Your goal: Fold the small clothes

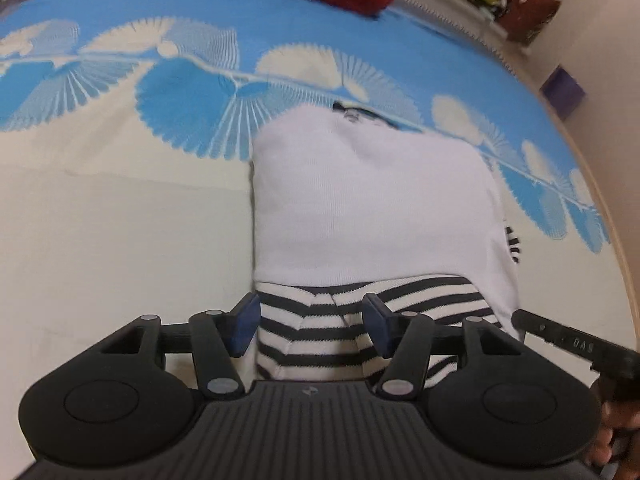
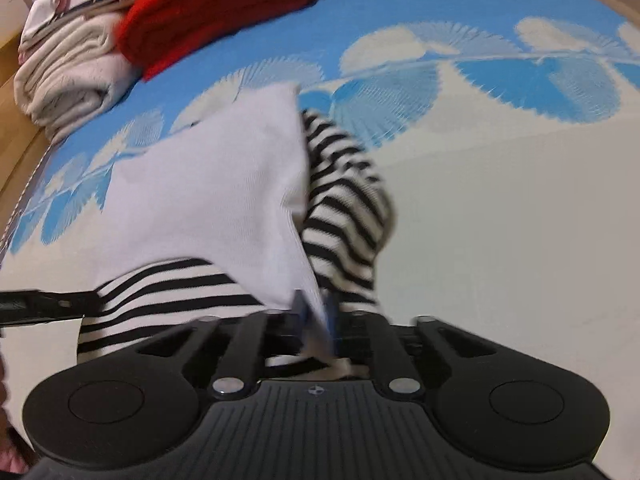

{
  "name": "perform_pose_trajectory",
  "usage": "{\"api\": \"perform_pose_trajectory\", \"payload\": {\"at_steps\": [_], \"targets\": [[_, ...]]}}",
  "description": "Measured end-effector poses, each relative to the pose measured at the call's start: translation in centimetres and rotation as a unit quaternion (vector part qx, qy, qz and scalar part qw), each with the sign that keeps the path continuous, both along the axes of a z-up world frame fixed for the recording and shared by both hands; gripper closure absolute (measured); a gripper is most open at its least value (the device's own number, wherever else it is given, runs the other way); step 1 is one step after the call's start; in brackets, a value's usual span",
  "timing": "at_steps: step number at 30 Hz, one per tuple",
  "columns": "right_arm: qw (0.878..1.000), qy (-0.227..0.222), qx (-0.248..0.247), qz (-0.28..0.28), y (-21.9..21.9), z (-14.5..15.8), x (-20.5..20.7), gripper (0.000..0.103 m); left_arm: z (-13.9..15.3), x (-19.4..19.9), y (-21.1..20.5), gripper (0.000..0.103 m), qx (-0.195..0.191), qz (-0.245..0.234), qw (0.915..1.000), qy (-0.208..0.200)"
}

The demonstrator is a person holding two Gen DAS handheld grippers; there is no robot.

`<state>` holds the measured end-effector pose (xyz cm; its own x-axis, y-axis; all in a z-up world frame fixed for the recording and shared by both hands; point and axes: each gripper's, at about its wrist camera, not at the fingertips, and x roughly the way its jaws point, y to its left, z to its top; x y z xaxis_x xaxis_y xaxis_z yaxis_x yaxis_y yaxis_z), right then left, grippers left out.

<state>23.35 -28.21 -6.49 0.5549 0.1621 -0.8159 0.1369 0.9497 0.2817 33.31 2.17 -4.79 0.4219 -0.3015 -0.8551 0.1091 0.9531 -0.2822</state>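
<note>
A small white shirt (image 1: 372,196) with black-and-white striped sleeves (image 1: 320,328) lies on a bed cover (image 1: 120,240) printed cream in front and blue with pale fan shapes further back. The shirt's white body is spread flat, collar away from the cameras, with a striped part folded across its near edge.

The left tool (image 1: 310,322) is released: its two blue-tipped fingers (image 1: 246,320) stand well apart, one on either side of the striped fabric at the shirt's near left corner, without pinching it.

The right tool (image 2: 314,316) is clenched on the shirt: its fingers are drawn close together with a white edge of cloth caught between them, and the fabric rises from the bed toward them in a taut fold. In the right wrist view a striped sleeve (image 2: 344,200) hangs bunched just right of that lifted white panel.

At the far side of the bed sit a red knitted garment (image 2: 216,8) and, beside it, a stack of folded pale clothes (image 2: 68,76). Both views are slightly blurred.
</note>
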Motion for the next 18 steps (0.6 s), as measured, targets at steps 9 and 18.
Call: {"api": "perform_pose_trajectory", "payload": {"at_steps": [9, 18], "targets": [[0.999, 0.036, -0.001, 0.019, -1.0, -0.1, -1.3, 0.100, -2.3, -2.0, -0.7, 0.035, 0.077, -0.037, 0.9958, 0.033], [0.975, -0.107, -0.197, 0.005, 0.4, 7.2, -7.2, 0.024, 5.7, -8.3, -1.1, 0.013, 0.171, 0.011, 0.9818, -0.083]]}}
